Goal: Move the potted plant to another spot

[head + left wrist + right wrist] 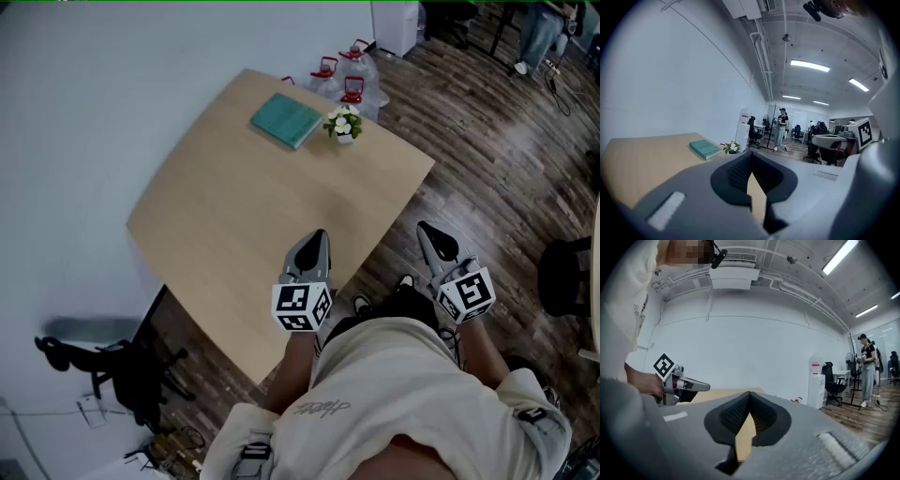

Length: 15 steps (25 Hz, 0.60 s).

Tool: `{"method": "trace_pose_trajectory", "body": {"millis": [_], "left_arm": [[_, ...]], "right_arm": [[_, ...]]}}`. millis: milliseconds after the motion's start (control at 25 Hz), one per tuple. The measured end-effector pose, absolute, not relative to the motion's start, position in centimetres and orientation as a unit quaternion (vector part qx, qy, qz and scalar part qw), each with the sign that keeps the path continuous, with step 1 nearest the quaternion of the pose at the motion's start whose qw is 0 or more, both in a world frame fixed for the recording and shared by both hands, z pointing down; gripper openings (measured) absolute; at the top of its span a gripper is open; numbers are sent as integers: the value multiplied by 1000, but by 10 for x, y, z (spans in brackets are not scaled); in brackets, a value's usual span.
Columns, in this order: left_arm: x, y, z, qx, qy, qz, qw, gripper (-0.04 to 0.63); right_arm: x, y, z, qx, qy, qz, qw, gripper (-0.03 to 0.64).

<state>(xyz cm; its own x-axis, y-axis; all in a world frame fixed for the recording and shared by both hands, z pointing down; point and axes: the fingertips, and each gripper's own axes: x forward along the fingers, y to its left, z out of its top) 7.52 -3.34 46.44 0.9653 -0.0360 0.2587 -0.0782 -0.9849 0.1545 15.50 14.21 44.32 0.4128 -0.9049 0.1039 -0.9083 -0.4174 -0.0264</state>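
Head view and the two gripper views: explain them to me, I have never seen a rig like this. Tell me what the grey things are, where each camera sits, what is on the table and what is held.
There is no robot here. A person holds a hand-operated gripper in each hand: the left gripper and the right gripper. The head view comes from a camera on the person's head, looking down at the wooden table. The other two pictures come from a camera riding on each gripper, looking along its fingers. At the table's far end stands a small potted plant, with a teal book beside it. Both grippers have their fingers closed together with nothing between them, and both are at the near side, well short of the plant. Nothing is held yet.
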Motion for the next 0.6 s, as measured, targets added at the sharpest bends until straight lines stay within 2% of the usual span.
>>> {"method": "trace_pose_trajectory", "body": {"millis": [600], "left_arm": [[87, -20, 472, 988, 6, 138, 67, 14]], "right_arm": [[155, 155, 446, 855, -516, 47, -11, 3]]}}
